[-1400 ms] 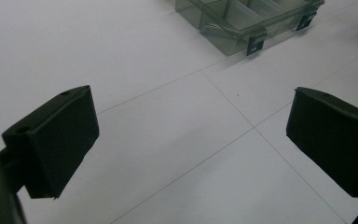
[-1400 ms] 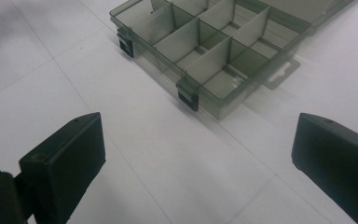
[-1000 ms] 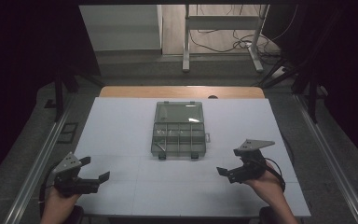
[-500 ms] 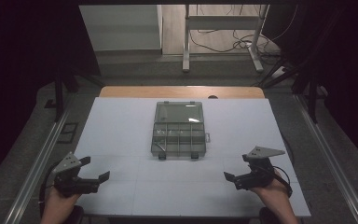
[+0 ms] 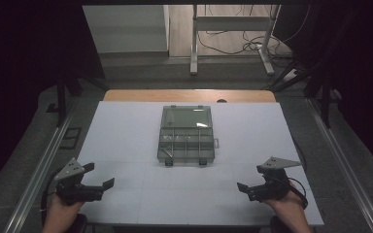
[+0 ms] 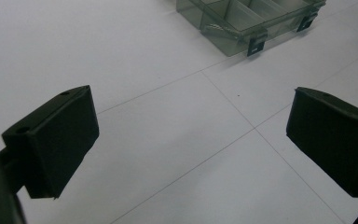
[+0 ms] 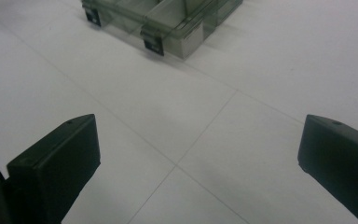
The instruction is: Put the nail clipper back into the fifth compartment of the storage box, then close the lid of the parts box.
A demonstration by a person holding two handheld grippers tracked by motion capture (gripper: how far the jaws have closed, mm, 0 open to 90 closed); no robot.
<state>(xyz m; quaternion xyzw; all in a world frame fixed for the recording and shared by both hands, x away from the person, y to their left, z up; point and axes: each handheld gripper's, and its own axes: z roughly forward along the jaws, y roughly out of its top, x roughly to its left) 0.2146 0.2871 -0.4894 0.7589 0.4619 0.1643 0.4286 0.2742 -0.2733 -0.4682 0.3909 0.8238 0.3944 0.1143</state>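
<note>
Since the earlier frames the right gripper (image 5: 252, 187) has sunk lower and drawn back toward the near edge, while the left gripper (image 5: 97, 180) has kept its place and the box has not shifted. That box (image 5: 186, 134), a clear smoke-tinted case with dividers and two dark latches on its near side, lies mid-table on the white sheet (image 5: 126, 136), its long axis running away from the person. It sits well apart from both grippers, ahead of them and between them: up and to the right of the left one, up and to the left of the right one, at much the same distance from each, so neither hand looks clearly nearer. In both gripper views the jaws stand wide apart with nothing between them, the box's latched near side showing beyond (image 6: 256, 28) (image 7: 168, 23)
</note>
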